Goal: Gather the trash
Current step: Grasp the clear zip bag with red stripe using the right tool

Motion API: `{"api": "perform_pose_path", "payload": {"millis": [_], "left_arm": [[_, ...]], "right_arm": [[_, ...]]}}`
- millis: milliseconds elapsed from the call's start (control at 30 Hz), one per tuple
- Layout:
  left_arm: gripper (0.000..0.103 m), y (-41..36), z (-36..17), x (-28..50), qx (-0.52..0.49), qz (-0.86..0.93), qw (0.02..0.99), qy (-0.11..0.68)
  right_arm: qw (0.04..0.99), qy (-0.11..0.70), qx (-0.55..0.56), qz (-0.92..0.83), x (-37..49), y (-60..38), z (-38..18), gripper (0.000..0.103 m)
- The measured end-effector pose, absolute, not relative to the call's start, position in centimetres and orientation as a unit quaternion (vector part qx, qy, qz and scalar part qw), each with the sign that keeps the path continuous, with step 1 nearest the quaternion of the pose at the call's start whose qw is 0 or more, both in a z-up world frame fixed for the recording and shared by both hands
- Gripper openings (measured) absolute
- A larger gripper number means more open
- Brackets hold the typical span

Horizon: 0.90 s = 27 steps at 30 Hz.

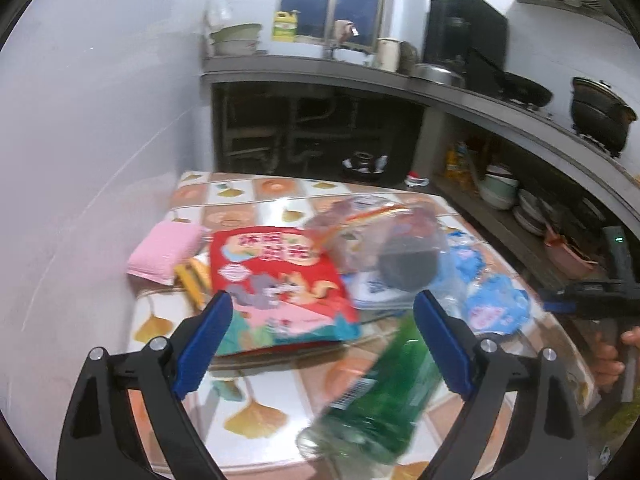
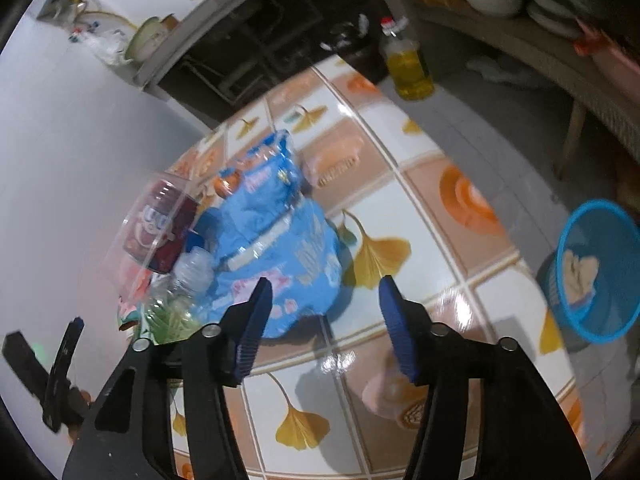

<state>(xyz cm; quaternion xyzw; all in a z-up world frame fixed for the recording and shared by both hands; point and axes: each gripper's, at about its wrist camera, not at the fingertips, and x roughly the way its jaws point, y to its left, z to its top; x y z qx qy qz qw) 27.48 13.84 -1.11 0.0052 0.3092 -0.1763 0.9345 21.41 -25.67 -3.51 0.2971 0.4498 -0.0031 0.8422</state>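
**poster1:** Blue-padded jaws on both tools, and both are spread with nothing pinched. The left gripper [image 1: 322, 308] hangs over the pile on the table [image 1: 256, 412], its pads apart above the lower edge of a red snack bag [image 1: 276, 280] and the neck end of a green plastic bottle [image 1: 380, 396] lying on its side. The right gripper [image 2: 324, 304] is spread too, over bare tile just beside a crumpled blue wrapper [image 2: 276, 248].

**poster2:** So where's the trash sitting overall?

**poster1:** Nearly all still bunched on the tablecloth with the ginkgo-leaf print. From the left camera: a pink sponge-like pad [image 1: 166, 254] by the wall, a yellow packet [image 1: 194, 280] touching the red bag, a clear plastic bag [image 1: 376, 236] with something dark inside resting on top, blue wrappers to its right. The right camera adds a dark red can [image 2: 160, 228] inside clear plastic, next to the blue wrapper.

**poster2:** Any bin?

**poster1:** Blue mesh basket [image 2: 600, 312] on the floor past the table edge, well apart from the pile, with something pale and crumpled [image 2: 580, 276] in it. Pretty blurry, can't tell what it is.
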Motion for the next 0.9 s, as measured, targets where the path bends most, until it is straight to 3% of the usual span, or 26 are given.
{"api": "perform_pose_path", "payload": {"millis": [333, 500, 733, 900], "left_arm": [[0.089, 13.1, 0.9, 30.0, 0.009, -0.184, 0.938, 0.294], [0.089, 11.4, 0.4, 31.1, 0.037, -0.187, 0.935, 0.300], [0.087, 10.7, -1.4, 32.4, 0.051, -0.168, 0.930, 0.323], [0.086, 11.0, -1.7, 32.0, 0.064, -0.159, 0.929, 0.327]], "right_arm": [[0.860, 0.405, 0.298, 0.087, 24.8, -25.2, 2.5, 0.067], [0.792, 0.451, 0.352, 0.214, 34.2, -22.3, 4.2, 0.075], [0.691, 0.564, 0.377, 0.247, 48.5, -17.4, -0.8, 0.076], [0.623, 0.636, 0.398, 0.221, 53.5, -15.0, -6.5, 0.076]]}}
